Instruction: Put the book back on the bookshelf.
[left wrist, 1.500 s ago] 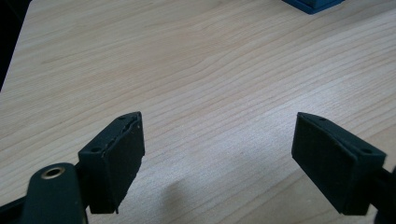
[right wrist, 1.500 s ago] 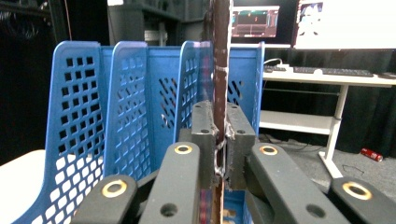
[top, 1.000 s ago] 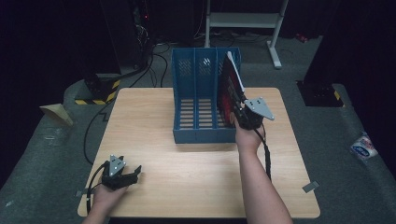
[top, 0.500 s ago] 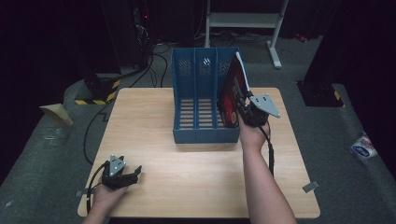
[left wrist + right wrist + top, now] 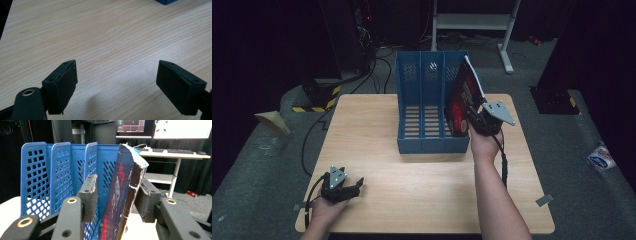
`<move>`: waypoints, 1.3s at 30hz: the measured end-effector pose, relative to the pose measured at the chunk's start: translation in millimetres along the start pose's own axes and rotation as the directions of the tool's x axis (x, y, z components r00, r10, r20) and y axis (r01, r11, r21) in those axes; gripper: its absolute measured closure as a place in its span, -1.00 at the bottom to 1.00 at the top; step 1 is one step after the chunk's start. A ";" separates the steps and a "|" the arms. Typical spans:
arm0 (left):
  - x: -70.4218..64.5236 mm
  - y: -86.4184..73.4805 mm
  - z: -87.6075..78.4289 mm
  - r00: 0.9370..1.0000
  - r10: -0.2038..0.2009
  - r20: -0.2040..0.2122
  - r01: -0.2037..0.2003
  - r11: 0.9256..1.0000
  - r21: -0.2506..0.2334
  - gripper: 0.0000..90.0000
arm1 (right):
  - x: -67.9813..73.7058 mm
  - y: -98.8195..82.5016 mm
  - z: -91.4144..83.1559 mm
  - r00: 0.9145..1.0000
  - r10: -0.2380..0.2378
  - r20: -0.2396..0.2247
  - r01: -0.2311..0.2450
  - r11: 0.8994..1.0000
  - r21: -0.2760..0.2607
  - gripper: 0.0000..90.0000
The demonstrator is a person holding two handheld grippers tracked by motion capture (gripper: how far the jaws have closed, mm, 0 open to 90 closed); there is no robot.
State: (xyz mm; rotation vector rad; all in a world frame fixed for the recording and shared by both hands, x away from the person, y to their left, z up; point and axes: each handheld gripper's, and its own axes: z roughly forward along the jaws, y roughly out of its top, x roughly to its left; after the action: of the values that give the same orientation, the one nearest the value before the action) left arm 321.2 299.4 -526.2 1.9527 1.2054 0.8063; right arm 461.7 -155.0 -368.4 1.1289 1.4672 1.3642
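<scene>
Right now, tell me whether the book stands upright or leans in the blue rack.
Leaning. The book tilts in the blue rack, its top slanting toward the rack's right wall.

Dim lab: black curtains, cables [image 5: 377, 52] on floor, monitors [image 5: 183, 128] and keyboard [image 5: 172, 151] on desk.

Black claws [image 5: 474, 120], grey plates, trailing cables

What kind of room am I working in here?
Probably a lab or recording studio, not an office in use: the wooden table stands among black curtains, a desk with monitors and keyboard sits behind the blue rack, and cables trail over the floor.
</scene>
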 end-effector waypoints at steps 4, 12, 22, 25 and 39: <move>0.0 0.0 0.0 1.000 0.000 0.000 0.000 1.000 0.001 -0.61 | -2.2 0.1 0.2 1.000 0.008 0.002 -0.008 1.000 0.005 0.18; -0.1 0.0 0.0 1.000 0.000 0.001 0.000 1.000 0.002 -0.61 | -5.3 -0.9 1.8 1.000 0.018 0.004 -0.018 1.000 0.018 0.06; -0.4 0.0 0.4 1.000 0.002 0.000 -0.002 1.000 0.001 -0.61 | -11.2 -2.7 1.6 0.999 0.034 0.010 -0.035 0.999 0.029 -0.01; -0.5 0.1 0.5 1.000 0.002 0.000 -0.002 1.000 0.002 -0.61 | -13.3 -5.0 1.1 0.999 0.035 0.016 -0.036 0.999 0.033 -0.01; -0.8 0.1 0.8 1.000 0.004 -0.001 -0.004 1.000 0.003 -0.61 | -23.7 -11.7 1.4 0.997 0.073 0.001 -0.073 0.996 0.048 0.32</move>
State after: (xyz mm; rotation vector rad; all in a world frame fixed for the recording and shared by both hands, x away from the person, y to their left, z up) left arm 321.5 298.4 -526.7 1.9585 1.2042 0.8076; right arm 468.4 -177.7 -380.4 1.2239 1.4787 1.3856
